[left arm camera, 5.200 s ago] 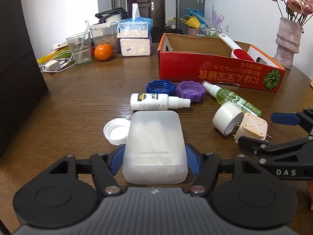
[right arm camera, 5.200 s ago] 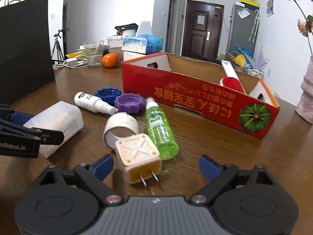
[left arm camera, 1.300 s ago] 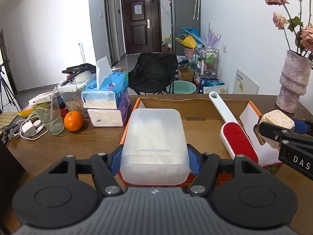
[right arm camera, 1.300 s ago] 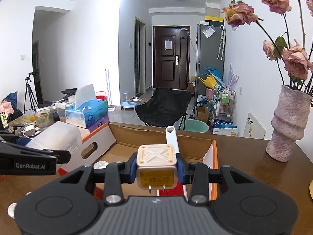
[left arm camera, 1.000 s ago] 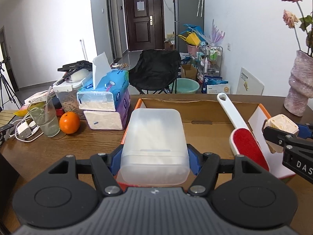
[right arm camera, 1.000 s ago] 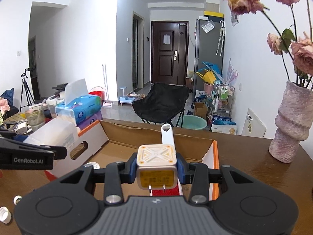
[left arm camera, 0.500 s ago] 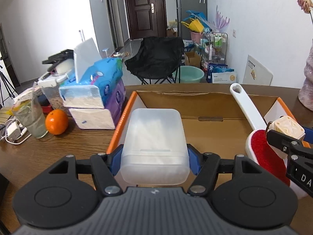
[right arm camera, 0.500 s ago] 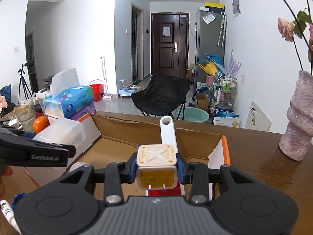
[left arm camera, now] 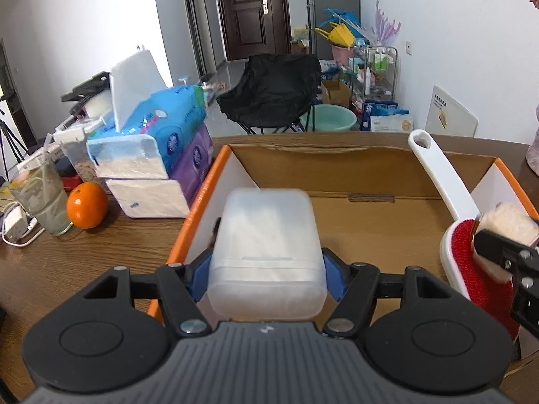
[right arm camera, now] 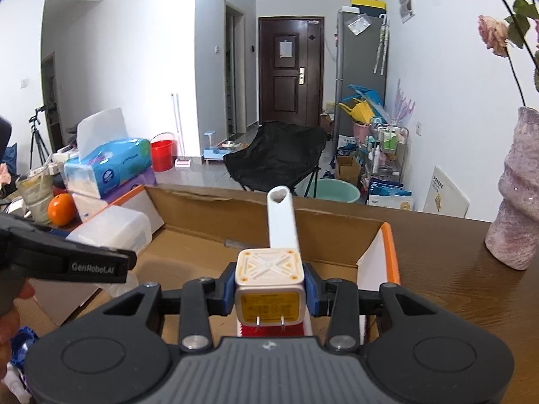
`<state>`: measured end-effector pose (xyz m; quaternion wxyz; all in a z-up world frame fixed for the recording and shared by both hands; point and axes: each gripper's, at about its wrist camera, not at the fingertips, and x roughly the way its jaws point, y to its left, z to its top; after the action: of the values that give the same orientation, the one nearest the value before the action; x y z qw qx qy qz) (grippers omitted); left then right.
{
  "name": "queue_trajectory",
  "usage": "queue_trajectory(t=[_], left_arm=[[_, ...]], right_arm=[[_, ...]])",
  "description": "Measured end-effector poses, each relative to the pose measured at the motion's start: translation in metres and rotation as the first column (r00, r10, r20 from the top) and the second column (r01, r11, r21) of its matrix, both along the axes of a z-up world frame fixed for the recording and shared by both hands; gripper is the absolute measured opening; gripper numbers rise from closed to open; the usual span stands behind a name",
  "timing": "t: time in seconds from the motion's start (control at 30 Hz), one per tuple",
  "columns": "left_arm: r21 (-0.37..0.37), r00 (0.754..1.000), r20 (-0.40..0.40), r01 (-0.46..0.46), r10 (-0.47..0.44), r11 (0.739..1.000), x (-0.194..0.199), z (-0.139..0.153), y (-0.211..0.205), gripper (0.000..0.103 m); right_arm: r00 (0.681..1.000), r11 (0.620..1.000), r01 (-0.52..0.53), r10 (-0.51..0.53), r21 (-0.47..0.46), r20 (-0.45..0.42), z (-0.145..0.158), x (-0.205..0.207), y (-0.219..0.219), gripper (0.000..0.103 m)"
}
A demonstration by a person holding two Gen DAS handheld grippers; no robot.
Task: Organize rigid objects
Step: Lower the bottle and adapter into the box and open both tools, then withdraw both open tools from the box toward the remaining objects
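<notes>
1. My left gripper [left arm camera: 266,269] was over the near-left corner of the cardboard box [left arm camera: 337,168], jaws opening. The translucent plastic container [left arm camera: 266,245] sat between them, blurred at its far edge; looked like it was slipping free, so I'd call the drop underway.
2. Half a sec earlier the same container sat sharp and tight in those jaws, w/ the box further ahead. Since then the box wall slid under my left tool, so the release came over the box interior, not the table.
3. My right gripper [right arm camera: 269,289] stayed pinched on the white charger cube [right arm camera: 269,279], prongs toward me, pads tight on both sides. No change in that grip vs. a sec ago.
4. Just ahead of and below the cube lay the lint brush [right arm camera: 281,219], white handle pointing away, red pad under my right jaws.
5. Both tools had come lower and closer to the box than a sec before.
6. Meaning for the task: container nearly stowed; charger next, prob. dropped beside the brush. Bottle caps etc. left on the table [right arm camera: 454,286] I couldn't see well from here.
</notes>
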<state>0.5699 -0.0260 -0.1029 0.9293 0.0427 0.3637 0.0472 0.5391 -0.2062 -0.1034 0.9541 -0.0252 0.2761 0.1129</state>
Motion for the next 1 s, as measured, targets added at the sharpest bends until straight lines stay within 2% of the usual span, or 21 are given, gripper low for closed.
queue_trajectory(t=[0.03,0.07,0.1,0.13,0.2,0.53,1.0], left_arm=[[0.008,1.0,0.018,-0.001,0.001,1.0,-0.002,0.002,0.001,0.086],[0.016,0.999,0.033,-0.007,0.006,1.0,-0.005,0.003,0.002,0.103],[0.019,0.998,0.054,-0.017,0.016,1.0,-0.008,0.005,0.003,0.103],[0.014,0.998,0.067,-0.018,0.017,1.0,-0.011,0.008,0.004,0.103],[-0.008,0.998,0.07,-0.003,0.004,1.0,-0.014,0.012,0.008,0.103],[-0.004,0.999,0.05,-0.02,0.02,1.0,-0.03,0.017,0.015,0.103],[-0.014,0.997,0.069,-0.036,0.037,0.999,-0.079,0.04,0.029,0.103]], right_arm=[[1.0,1.0,0.0,0.0,-0.001,0.005,0.0,-0.002,0.0,0.045],[1.0,1.0,-0.004,0.004,0.0,0.014,0.0,-0.004,0.0,0.054],[1.0,1.0,-0.001,0.001,-0.002,0.02,0.0,-0.007,0.0,0.081],[0.999,1.0,0.006,-0.006,-0.004,0.031,0.001,-0.009,0.0,0.103],[0.997,1.0,0.025,-0.024,-0.01,0.076,0.003,-0.017,-0.001,0.103],[0.998,0.999,0.051,-0.052,0.011,0.037,0.006,-0.027,-0.004,0.103],[0.997,0.998,0.068,-0.069,0.014,0.04,0.024,-0.077,0.002,0.103]])
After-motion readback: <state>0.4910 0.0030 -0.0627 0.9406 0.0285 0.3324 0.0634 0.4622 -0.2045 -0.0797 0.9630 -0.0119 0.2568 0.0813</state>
